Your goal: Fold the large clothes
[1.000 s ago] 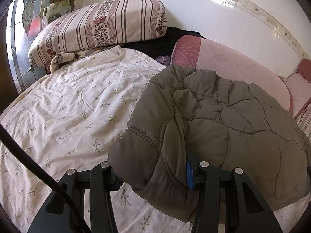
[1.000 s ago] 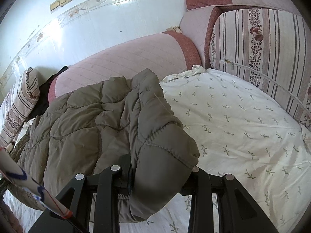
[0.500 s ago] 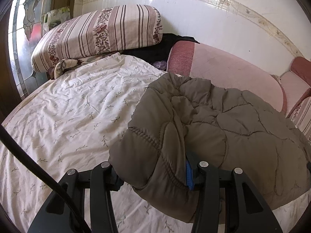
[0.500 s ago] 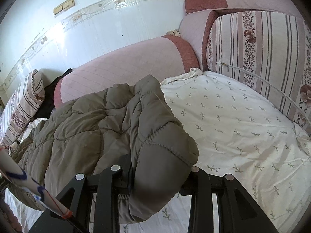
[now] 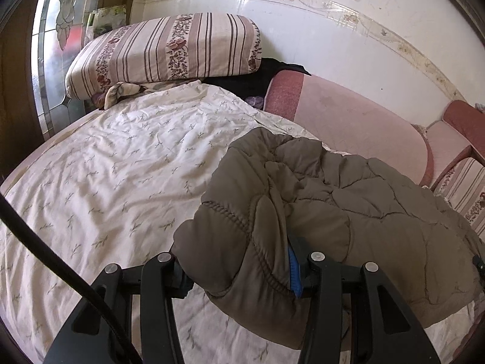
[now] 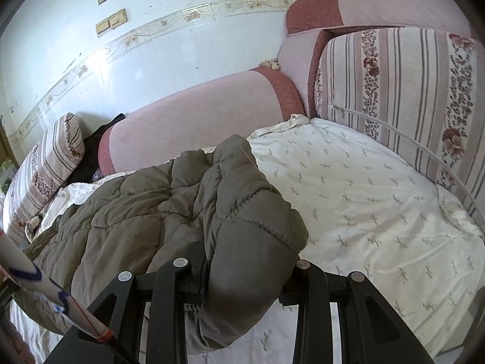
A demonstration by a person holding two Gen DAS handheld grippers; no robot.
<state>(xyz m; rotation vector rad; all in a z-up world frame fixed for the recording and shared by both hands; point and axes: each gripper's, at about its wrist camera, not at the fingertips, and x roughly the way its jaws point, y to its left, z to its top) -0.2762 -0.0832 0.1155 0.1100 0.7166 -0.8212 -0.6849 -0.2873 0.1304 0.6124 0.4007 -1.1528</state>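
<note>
Both the left gripper (image 5: 239, 273) and the right gripper (image 6: 242, 276) stand part-closed, each clamping a bunched edge of the padded jacket (image 5: 348, 212), evidently to carry it evenly over the bed sheet (image 5: 121, 166) for folding.

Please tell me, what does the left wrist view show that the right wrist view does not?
Only the left wrist view: a stained-glass window.
Only the right wrist view: a red-and-blue striped stick at the lower left.
Both: the olive quilted jacket, clamped in the jaws of the left gripper and right gripper, on the leaf-print sheet.
</note>
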